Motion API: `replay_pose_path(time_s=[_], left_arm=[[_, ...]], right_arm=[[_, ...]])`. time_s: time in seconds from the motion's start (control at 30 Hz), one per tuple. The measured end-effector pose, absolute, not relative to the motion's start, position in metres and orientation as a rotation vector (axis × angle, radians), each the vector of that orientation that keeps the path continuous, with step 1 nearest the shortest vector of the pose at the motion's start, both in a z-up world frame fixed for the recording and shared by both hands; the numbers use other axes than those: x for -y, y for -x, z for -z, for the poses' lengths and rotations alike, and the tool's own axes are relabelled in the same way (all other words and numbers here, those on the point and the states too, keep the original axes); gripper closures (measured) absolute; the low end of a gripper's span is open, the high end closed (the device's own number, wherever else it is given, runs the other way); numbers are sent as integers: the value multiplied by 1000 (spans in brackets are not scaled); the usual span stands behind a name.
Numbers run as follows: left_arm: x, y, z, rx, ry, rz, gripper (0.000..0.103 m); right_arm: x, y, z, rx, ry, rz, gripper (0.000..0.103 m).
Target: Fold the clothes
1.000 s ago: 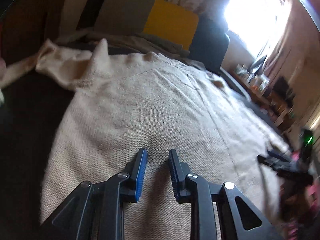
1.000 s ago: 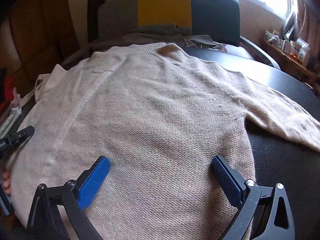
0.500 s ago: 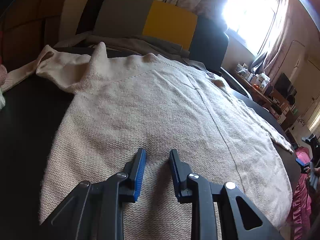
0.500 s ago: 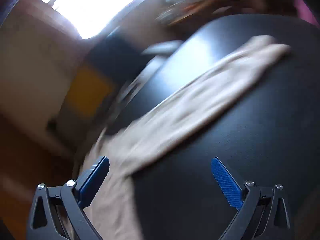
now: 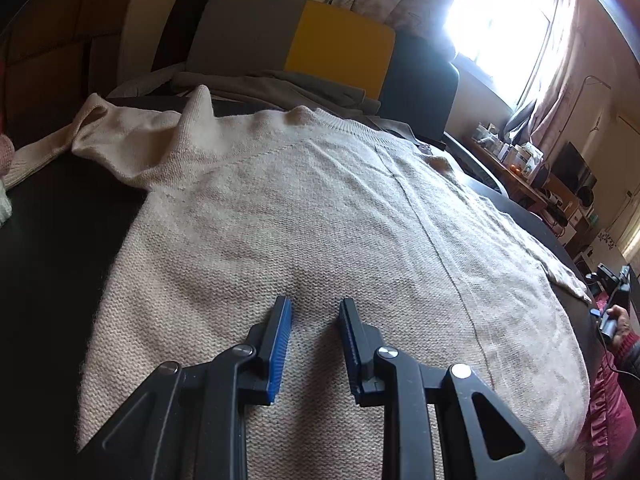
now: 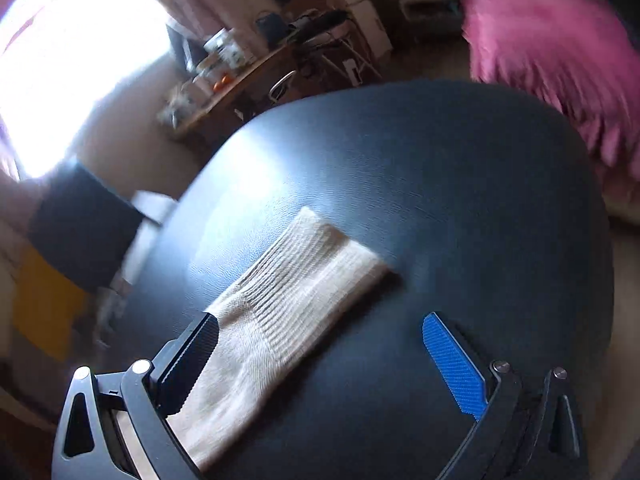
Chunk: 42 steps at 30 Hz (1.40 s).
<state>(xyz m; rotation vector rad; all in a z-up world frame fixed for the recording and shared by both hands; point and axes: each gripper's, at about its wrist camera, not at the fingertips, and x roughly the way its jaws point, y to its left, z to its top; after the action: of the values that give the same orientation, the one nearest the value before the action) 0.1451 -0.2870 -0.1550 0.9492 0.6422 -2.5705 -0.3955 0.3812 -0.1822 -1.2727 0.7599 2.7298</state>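
A beige knitted sweater (image 5: 320, 208) lies spread flat on a black table (image 5: 60, 240), neck toward the far side. My left gripper (image 5: 316, 304) hovers over the lower middle of its body. Its blue pads stand a narrow gap apart, with only the flat knit showing below them. In the right wrist view the sweater's right sleeve ends in a ribbed cuff (image 6: 320, 264) on the bare table (image 6: 440, 180). My right gripper (image 6: 320, 319) is wide open just above that sleeve. The left finger overlaps the sleeve and the right finger is over bare table.
A sofa back with grey, yellow and dark panels (image 5: 340, 40) stands behind the table, with a grey garment (image 5: 280, 84) heaped in front of it. A bright window (image 5: 500, 20) and a cluttered shelf (image 6: 240, 80) are at the right. Pink fabric (image 6: 552, 48) lies past the table's rounded edge.
My right gripper has swung off the sweater's body to the right, rolling as it went, and now sits over the sleeve cuff. The left gripper has stayed where it was.
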Motion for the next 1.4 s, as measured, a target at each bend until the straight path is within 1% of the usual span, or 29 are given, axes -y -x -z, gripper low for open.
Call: replay_pose_path(time_s=[0.03, 0.07, 0.1, 0.13, 0.17, 0.2, 0.23, 0.27, 0.33, 0.4, 0.43, 0.6, 0.7, 0.8, 0.93, 1.03, 1.07, 1.13, 1.2, 1.23, 1.27, 1.33, 1.4], left_arm=[[287, -145, 155, -642, -949, 2570, 79], [287, -145, 155, -643, -949, 2570, 79], [287, -145, 155, -644, -949, 2570, 79], [287, -145, 155, -644, -949, 2570, 79], [287, -145, 155, -645, -949, 2570, 79], [287, -145, 155, -647, -948, 2571, 79], [287, -145, 155, -651, -947, 2571, 79], [288, -145, 155, -654, -946, 2572, 79], [288, -145, 155, -658, -944, 2572, 79], [288, -144, 155, -662, -943, 2573, 79], [288, -144, 155, -664, -942, 2574, 79], [290, -147, 157, -695, -929, 2580, 79], [292, -148, 157, -715, -923, 2584, 79], [294, -149, 157, -733, -920, 2586, 79], [295, -149, 157, -753, -925, 2581, 79], [299, -141, 152, -789, -996, 2531, 78], [301, -134, 147, -845, -1028, 2517, 78], [303, -122, 137, -982, -1059, 2523, 77], [297, -102, 123, -1070, -1059, 2596, 77], [291, -87, 116, -1083, -1074, 2638, 77], [283, -70, 109, -1087, -1092, 2682, 77], [270, -37, 103, -1148, -1145, 2734, 77], [256, 4, 101, -1252, -1219, 2764, 77]], right_arm=[[-377, 399, 181, -734, 1261, -2743, 0], [-373, 403, 181, -713, 1243, -2755, 3], [-370, 405, 181, -671, 1231, -2757, 8], [-367, 407, 182, -626, 1220, -2756, 30], [-360, 411, 183, -556, 1227, -2749, 50], [-355, 415, 184, -474, 1238, -2730, 57], [-354, 417, 185, -443, 1244, -2730, 68], [-356, 417, 184, -460, 1251, -2742, 73], [-362, 416, 184, -493, 1259, -2739, 74], [-366, 417, 181, -632, 1304, -2771, 87], [-364, 418, 179, -691, 1332, -2795, 92], [-310, 410, 153, -841, 1426, -3008, 92], [-257, 383, 140, -952, 1532, -3142, 92], [-197, 346, 135, -960, 1670, -3254, 92], [-125, 298, 145, -882, 1881, -3311, 92], [-92, 262, 160, -861, 2038, -3288, 91], [-84, 250, 165, -850, 2084, -3281, 89], [-71, 226, 175, -816, 2207, -3250, 88], [-72, 203, 179, -721, 2219, -3274, 79], [-75, 192, 179, -651, 2202, -3298, 68], [-78, 181, 180, -581, 2183, -3320, 60], [-84, 168, 181, -450, 2102, -3385, 59], [-91, 156, 181, -319, 2014, -3443, 59]])
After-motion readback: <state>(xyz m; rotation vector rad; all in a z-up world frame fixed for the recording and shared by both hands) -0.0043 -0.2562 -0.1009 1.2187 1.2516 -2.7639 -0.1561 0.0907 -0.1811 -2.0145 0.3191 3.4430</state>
